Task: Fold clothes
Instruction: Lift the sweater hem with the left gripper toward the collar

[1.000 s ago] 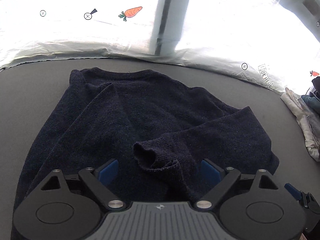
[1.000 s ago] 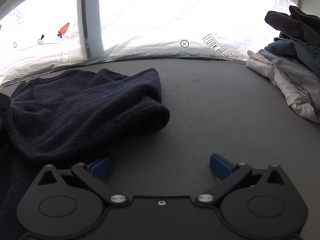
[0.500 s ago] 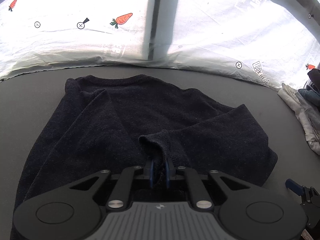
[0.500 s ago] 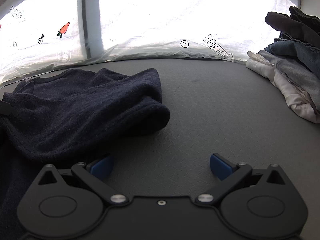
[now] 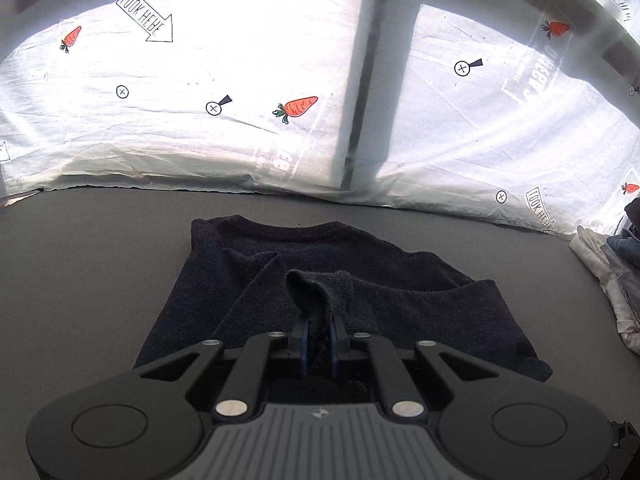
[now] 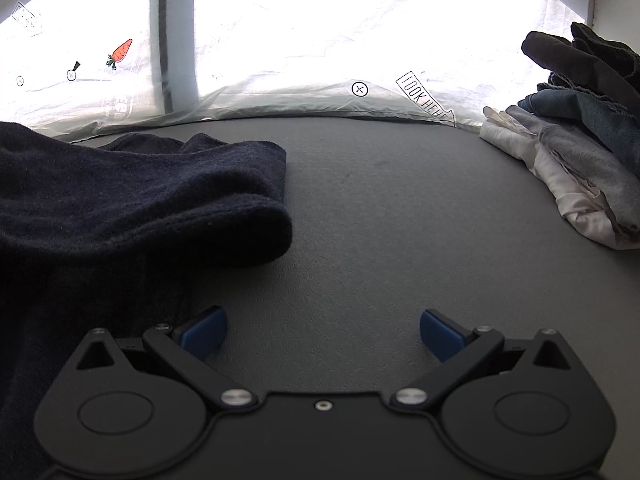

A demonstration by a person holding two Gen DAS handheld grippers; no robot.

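The left tool [image 5: 318,344] is pinching a sleeve cuff [image 5: 316,292] of the dark sweater [image 5: 420,312], its two blue pads [image 5: 304,344] pressed together on the knit. The cuff stands up in a hollow fold just ahead of the pads, toward 12 o'clock. This tool points level and forward, raised above the grey surface [image 5: 88,272], so the sweater spreads away below it from 6 to 12 o'clock, its neckline at the far end. A fold of the garment runs off toward 3 o'clock.

The right tool [image 6: 322,332] is spread wide, with nothing between its blue pads [image 6: 204,330]. It sits low and near level over the surface [image 6: 380,208], aimed toward 12 o'clock. In the right wrist view, the sweater [image 6: 132,200] lies from 9 to 11 o'clock, a rounded fold of it ending just beyond the left pad; whether that pad touches the cloth I cannot tell.

A pile [image 6: 580,152] of white, grey, blue and dark clothes sits at 2 o'clock in that view, well apart from the sweater. A white sheet [image 5: 200,128] printed with carrots and arrows hangs behind the surface, backlit.
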